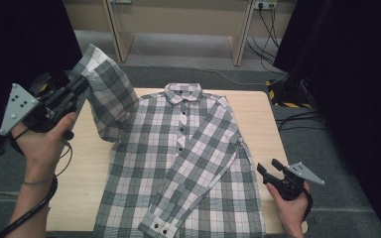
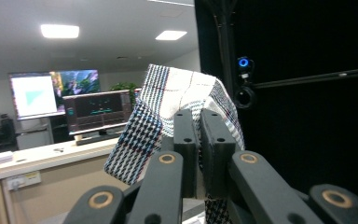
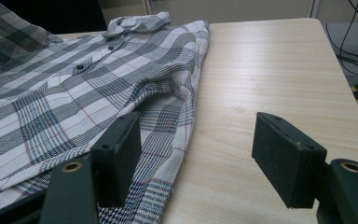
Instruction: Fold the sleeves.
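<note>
Gripping: left gripper (image 1: 78, 85) clamps plaid sleeve (image 1: 104, 84), raised far-left off table (image 1: 258, 119).
Fabric: soft woven check shirt (image 1: 183, 163), flat, buttoned, other sleeve folded across.
Right gripper (image 1: 269, 167): jaws apart, nothing between, low at shirt's near-right hem.
</note>
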Available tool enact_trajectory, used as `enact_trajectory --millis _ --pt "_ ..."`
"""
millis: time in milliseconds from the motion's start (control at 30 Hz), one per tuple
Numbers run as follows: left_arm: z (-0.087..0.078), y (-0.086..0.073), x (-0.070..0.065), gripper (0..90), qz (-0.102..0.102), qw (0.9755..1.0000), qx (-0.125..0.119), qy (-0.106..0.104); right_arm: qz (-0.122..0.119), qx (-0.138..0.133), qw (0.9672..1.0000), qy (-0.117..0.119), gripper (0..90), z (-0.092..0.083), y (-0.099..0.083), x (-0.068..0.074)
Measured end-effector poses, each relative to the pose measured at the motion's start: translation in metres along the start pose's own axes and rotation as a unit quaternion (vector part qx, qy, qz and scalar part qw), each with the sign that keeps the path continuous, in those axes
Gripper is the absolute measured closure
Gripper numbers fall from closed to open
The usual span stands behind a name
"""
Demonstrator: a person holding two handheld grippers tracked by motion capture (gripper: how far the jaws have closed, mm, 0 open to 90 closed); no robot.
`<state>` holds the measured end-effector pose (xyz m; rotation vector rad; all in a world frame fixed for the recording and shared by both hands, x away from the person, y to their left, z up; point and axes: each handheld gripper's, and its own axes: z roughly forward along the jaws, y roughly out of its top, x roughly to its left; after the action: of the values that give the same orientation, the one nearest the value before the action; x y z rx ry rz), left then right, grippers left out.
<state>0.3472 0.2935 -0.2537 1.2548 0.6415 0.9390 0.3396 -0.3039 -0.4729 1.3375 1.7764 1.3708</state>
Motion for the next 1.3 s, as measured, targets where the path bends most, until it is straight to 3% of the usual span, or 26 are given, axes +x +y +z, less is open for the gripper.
enact_trajectory --millis 33,767,1300 --pt "0.002 0.0 -0.001 85.0 0.015 0.9999 -0.004 -0.006 0.0 0.0 1.0 0.0 33.6 0.0 0.0 0.0" --pt "0.021 -0.023 -0.055 84.9 0.019 0.9971 0.019 -0.071 -0.001 0.0 1.0 0.001 33.6 0.0 0.0 0.0" --pt "0.029 -0.045 -0.087 84.8 0.021 0.9927 0.046 -0.11 0.0 -0.001 1.0 0.002 33.6 0.0 0.0 0.0"
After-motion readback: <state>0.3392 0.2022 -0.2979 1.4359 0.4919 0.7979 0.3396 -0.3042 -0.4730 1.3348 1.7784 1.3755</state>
